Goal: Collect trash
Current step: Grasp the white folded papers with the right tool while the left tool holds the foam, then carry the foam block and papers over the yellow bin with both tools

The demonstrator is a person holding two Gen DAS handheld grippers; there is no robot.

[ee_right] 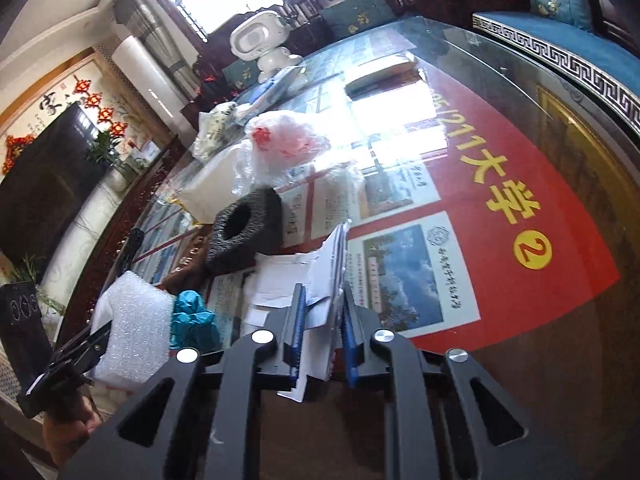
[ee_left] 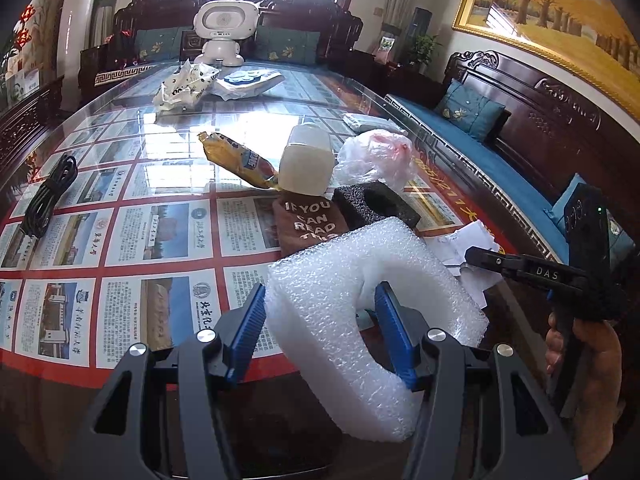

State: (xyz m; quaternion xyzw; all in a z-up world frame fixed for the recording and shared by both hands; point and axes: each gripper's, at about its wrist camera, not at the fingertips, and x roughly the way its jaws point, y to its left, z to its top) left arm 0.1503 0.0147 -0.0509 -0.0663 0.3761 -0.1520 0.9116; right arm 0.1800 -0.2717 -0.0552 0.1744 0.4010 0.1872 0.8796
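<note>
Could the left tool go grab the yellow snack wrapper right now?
Probably not yet. The left tool is already shut on the white foam piece, so it has no free grip. The yellow snack wrapper lies farther out on the glass table, beyond the brown sock.

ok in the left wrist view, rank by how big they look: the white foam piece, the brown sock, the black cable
1. white foam piece, though it is nearest the camera, which inflates it.
2. brown sock.
3. black cable, close to the sock in size, so unsure.

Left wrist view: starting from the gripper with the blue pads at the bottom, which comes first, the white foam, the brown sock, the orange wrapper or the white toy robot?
From the left gripper:
1. White foam, between its pads.
2. Brown sock, just beyond.
3. Orange wrapper, mid-table, left.
4. White toy robot, far end.
</note>
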